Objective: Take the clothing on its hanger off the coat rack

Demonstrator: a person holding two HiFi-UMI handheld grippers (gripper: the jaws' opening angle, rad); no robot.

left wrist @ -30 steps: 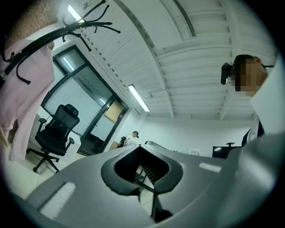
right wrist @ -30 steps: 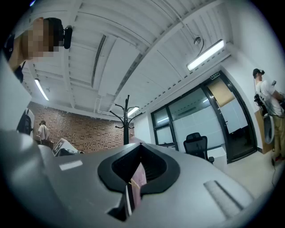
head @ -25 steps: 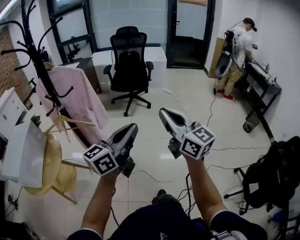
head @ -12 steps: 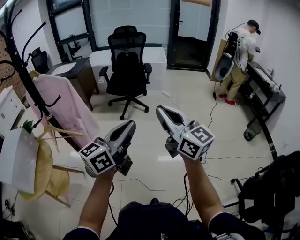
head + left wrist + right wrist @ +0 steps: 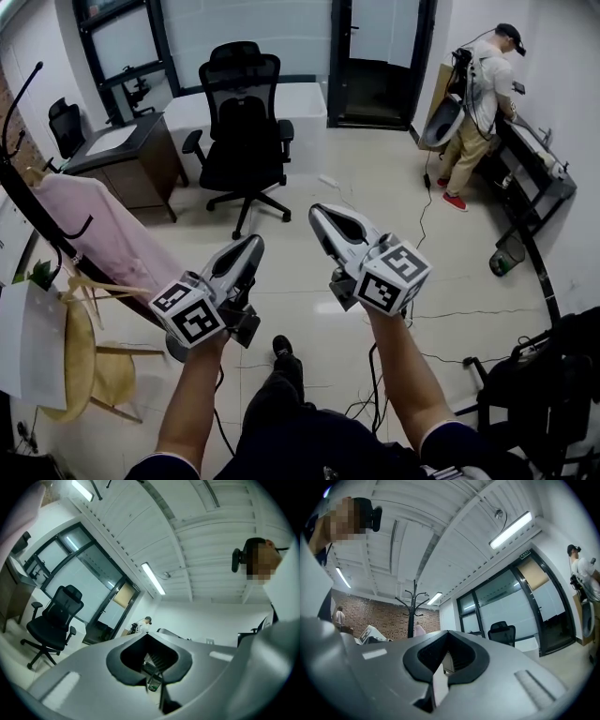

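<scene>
One desk (image 5: pixel 128 159) beside pink clothing (image 5: pixel 105 236)

Forearms extended forward; left hand-held gripper (image 5: pixel 249 247) and right hand-held gripper (image 5: pixel 324 218) both closed, empty.

My right gripper (image 5: pixel 447 634) is closed and empty. At eleven o'clock stands the coat rack (image 5: pixel 411 609), pink clothing (image 5: pixel 420 630) beside its pole.

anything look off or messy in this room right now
Nothing looks spilled or broken. The pink garment hangs on the coat rack, not yet taken off. The only untidy thing is the loose black cables trailing across the floor.
</scene>
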